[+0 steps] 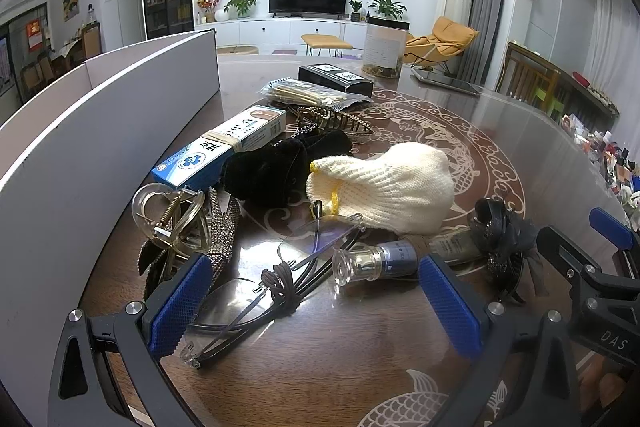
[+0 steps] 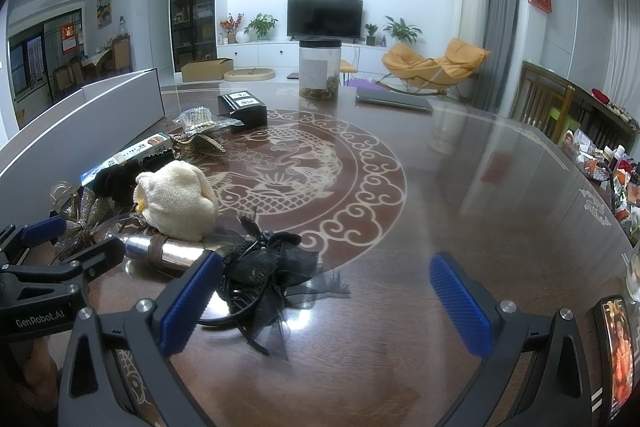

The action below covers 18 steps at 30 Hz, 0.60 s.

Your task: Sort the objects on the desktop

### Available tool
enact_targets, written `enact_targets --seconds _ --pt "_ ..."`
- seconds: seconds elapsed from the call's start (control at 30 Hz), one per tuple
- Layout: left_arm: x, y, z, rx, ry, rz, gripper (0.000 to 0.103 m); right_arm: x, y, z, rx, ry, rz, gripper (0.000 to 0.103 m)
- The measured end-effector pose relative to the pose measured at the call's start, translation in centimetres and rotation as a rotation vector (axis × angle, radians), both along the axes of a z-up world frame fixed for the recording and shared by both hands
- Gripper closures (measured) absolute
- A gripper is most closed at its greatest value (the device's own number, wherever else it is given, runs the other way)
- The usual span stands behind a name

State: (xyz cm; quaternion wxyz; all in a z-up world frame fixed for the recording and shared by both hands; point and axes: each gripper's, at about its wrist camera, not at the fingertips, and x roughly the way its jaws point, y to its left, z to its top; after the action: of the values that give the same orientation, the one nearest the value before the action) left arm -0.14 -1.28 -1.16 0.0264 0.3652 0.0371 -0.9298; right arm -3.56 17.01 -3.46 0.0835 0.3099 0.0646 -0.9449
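Folded clear-lensed spectacles with thin dark arms [image 1: 256, 291] between the parted blue pads of the left gripper [image 1: 316, 301], untouched; seen from the left wrist only. Just right of the spectacles: clear-capped small bottle [image 1: 372, 261], black gauze hair bow [image 2: 264, 267]. Right gripper [image 2: 326, 301] spread, empty, bow beside its left pad. Behind the spectacles: cream knitted glove [image 1: 384, 183], long white cardboard box [image 1: 100, 131].

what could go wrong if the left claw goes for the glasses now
The left claw is open over a tangle: the glasses lie beside a brown cord and a bottle, so closing may snag the cord or roll the bottle. Pinching the thin lenses could scratch or bend them.
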Motion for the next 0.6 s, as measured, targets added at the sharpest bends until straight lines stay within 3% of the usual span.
enact_targets --seconds 0.6 --pt "0.01 -0.07 -0.09 0.008 -0.002 0.003 0.0 0.08 0.04 0.08 -0.002 -0.001 0.0 0.0"
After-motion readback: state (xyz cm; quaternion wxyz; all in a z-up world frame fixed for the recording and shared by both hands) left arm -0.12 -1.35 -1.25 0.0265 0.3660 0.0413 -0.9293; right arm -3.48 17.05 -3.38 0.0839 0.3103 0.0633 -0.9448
